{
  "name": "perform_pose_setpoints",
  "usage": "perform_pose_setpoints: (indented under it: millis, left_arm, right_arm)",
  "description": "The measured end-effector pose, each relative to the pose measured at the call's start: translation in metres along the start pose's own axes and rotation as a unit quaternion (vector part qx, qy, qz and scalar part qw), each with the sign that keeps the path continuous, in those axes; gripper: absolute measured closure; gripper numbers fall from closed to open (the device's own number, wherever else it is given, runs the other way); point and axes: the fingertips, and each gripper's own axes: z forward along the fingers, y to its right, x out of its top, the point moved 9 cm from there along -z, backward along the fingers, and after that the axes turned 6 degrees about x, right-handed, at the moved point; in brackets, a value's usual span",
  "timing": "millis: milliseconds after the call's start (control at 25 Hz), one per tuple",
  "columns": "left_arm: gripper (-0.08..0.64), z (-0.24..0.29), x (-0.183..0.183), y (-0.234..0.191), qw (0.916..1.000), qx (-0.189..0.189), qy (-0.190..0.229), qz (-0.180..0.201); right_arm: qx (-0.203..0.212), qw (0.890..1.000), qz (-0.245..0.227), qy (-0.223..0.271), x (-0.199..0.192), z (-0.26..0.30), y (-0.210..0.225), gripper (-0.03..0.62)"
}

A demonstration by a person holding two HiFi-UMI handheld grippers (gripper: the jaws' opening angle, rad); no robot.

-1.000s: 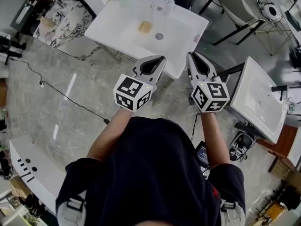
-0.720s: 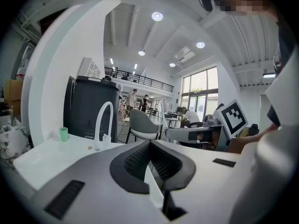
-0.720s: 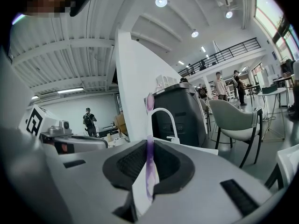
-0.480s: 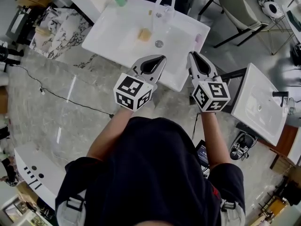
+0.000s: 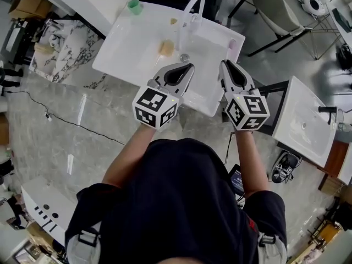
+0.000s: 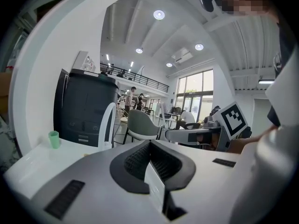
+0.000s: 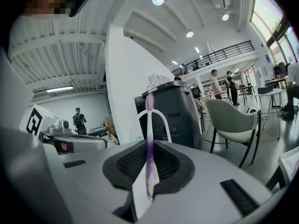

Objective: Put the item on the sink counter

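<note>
The white sink counter (image 5: 124,43) lies just ahead of both grippers, with an arched white faucet (image 5: 190,10) behind its basin. My right gripper (image 5: 224,65) is shut on a purple toothbrush (image 5: 231,45), whose head sticks out over the counter's right end. In the right gripper view the toothbrush (image 7: 149,139) stands upright between the jaws of that gripper (image 7: 145,190). My left gripper (image 5: 188,66) hovers over the counter's front edge. In its own view this gripper (image 6: 156,185) is shut with nothing in it. A green cup (image 5: 133,6) stands at the far left corner.
A yellowish sponge-like piece (image 5: 165,47) lies in the basin near the drain (image 5: 184,56). A second white sink (image 5: 305,120) stands to the right, a chair (image 5: 278,7) behind it. A black cabinet (image 6: 86,111) rises behind the counter. A cable (image 5: 60,120) crosses the marble floor.
The sink counter has drawn nearer to both grippers and now lies under their tips. Both grippers stay shut, the right one still holding the toothbrush.
</note>
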Motion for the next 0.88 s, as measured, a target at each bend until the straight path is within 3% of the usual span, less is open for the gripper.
perform_pose_setpoints:
  millis: [880]
  left_arm:
    - [0.546,0.033,0.009,-0.058,0.9973,-0.072,-0.010,-0.007]
  right_arm:
    - [-0.052,0.999,-0.005,-0.014,0.008,0.051,-0.005,0.531]
